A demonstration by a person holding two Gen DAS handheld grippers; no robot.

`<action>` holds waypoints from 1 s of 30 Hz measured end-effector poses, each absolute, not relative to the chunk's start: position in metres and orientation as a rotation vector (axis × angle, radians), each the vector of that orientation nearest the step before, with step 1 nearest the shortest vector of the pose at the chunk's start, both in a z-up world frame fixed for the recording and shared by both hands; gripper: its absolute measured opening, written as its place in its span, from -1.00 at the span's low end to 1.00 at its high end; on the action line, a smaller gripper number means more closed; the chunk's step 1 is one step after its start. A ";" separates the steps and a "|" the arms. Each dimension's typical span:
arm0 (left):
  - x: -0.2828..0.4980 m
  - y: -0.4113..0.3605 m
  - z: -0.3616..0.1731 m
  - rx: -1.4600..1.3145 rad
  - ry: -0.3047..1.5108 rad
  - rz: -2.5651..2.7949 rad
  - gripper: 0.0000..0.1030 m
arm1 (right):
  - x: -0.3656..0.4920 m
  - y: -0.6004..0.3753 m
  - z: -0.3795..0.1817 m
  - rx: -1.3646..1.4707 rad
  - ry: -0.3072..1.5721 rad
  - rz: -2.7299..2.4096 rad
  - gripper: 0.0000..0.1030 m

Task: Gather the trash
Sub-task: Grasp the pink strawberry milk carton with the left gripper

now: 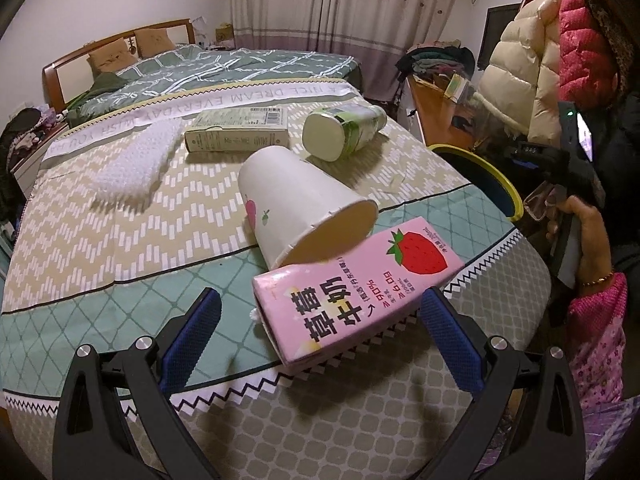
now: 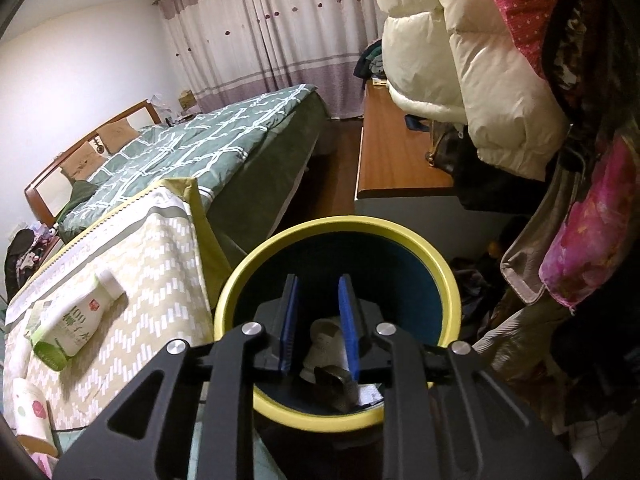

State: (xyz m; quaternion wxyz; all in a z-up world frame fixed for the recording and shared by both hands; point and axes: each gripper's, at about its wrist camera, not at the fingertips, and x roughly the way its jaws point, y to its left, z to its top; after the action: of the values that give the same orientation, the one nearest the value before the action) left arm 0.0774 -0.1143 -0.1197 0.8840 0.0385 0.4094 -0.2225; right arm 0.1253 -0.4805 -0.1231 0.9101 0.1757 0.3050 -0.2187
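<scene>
A pink strawberry milk carton (image 1: 360,292) lies on the cloth-covered table (image 1: 100,240), its near end between the spread blue fingers of my left gripper (image 1: 320,296), which stands open without pressing on it. Behind it lie a white paper cup (image 1: 304,212), a white bottle (image 1: 344,132) with a green cap and a pale green box (image 1: 240,130). My right gripper (image 2: 318,280) hangs over the yellow-rimmed bin (image 2: 340,224), jaws a little apart with nothing pinched. Below it, white crumpled trash (image 2: 324,340) and a dark scrap lie inside the bin.
A white knitted cloth (image 1: 136,164) lies at the table's left. The bin (image 1: 492,172) stands off the table's right edge. A bed (image 1: 240,64) lies beyond, a wooden desk (image 2: 392,148) and hanging coats (image 2: 480,80) on the right. A hand (image 1: 580,220) holds the right gripper.
</scene>
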 end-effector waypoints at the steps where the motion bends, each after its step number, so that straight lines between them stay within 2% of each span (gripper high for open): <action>1: 0.079 -0.116 -0.121 0.085 0.856 -0.458 0.91 | 0.124 -0.478 -0.123 0.361 0.626 -0.444 -0.56; 10: 0.090 -0.128 -0.133 0.109 0.900 -0.460 0.91 | 0.115 -0.474 -0.115 0.365 0.603 -0.423 -0.52; 22: 0.152 -0.119 -0.143 0.004 0.943 -0.386 0.90 | 0.117 -0.468 -0.117 0.362 0.606 -0.391 -0.52; 30: 0.132 -0.137 -0.137 0.051 0.960 -0.585 0.90 | 0.117 -0.468 -0.117 0.371 0.603 -0.371 -0.50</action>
State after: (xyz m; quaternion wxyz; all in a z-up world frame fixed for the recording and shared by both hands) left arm 0.1321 -0.1371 -0.1368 0.8458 0.0242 0.4550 -0.2774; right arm 0.1172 -0.4680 -0.1169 0.9212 0.1804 0.2936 -0.1807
